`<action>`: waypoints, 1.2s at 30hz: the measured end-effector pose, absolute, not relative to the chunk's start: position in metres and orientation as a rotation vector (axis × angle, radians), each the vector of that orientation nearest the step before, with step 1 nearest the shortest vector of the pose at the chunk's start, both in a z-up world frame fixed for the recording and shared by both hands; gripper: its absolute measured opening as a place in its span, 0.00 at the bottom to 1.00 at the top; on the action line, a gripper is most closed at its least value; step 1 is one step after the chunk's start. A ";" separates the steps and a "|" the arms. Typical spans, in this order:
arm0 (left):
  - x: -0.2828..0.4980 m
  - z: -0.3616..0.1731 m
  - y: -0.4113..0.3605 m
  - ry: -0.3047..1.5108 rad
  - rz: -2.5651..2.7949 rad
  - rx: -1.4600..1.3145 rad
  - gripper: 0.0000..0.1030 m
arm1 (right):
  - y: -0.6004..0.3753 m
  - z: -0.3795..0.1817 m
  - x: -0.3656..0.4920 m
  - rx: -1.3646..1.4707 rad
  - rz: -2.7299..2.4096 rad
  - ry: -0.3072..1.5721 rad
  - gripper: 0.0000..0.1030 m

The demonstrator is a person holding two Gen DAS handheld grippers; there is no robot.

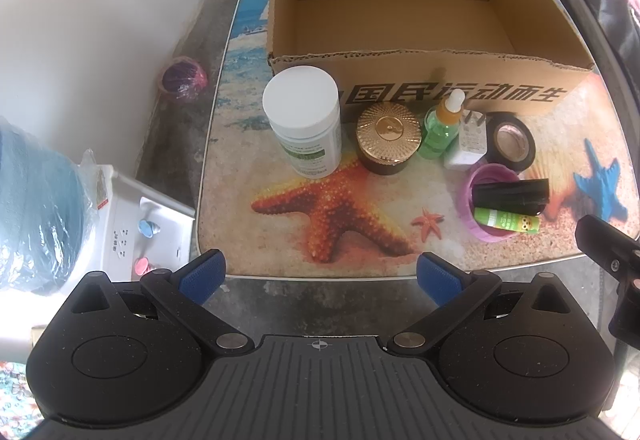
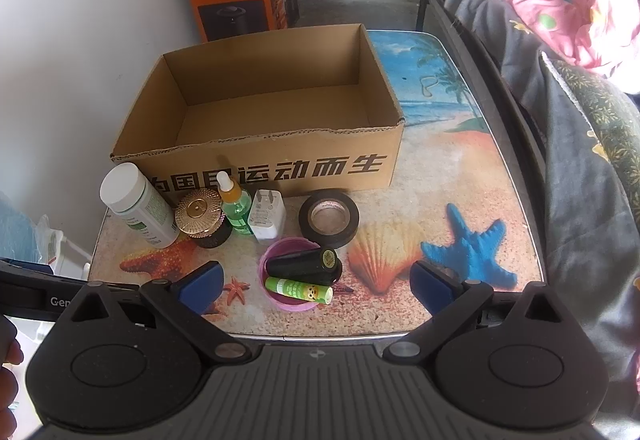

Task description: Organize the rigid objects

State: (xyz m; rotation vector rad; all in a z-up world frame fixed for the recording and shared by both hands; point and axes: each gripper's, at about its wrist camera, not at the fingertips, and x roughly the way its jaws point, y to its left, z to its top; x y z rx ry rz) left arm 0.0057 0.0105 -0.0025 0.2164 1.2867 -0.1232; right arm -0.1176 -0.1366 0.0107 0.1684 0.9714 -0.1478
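Nothing is picked yet: both grippers, left (image 1: 320,276) and right (image 2: 316,286), hover with jaws spread, the box (image 2: 280,159) empty, so next comes closing on an item lined up before the box, perhaps the white bottle (image 1: 304,119)

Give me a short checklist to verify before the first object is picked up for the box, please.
1. Left gripper open, nothing between the fingers: ok.
2. Right gripper open and free: ok.
3. Cardboard box open on top, nothing seen inside: ok.
4. White bottle upright, its near side free: ok.
5. Black tube and green tube rest across the pink dish, may roll: not ok.
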 end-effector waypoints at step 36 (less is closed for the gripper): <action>-0.019 -0.023 -0.069 1.071 -0.486 0.342 0.88 | -0.212 -0.038 -0.105 0.585 -0.039 1.039 0.65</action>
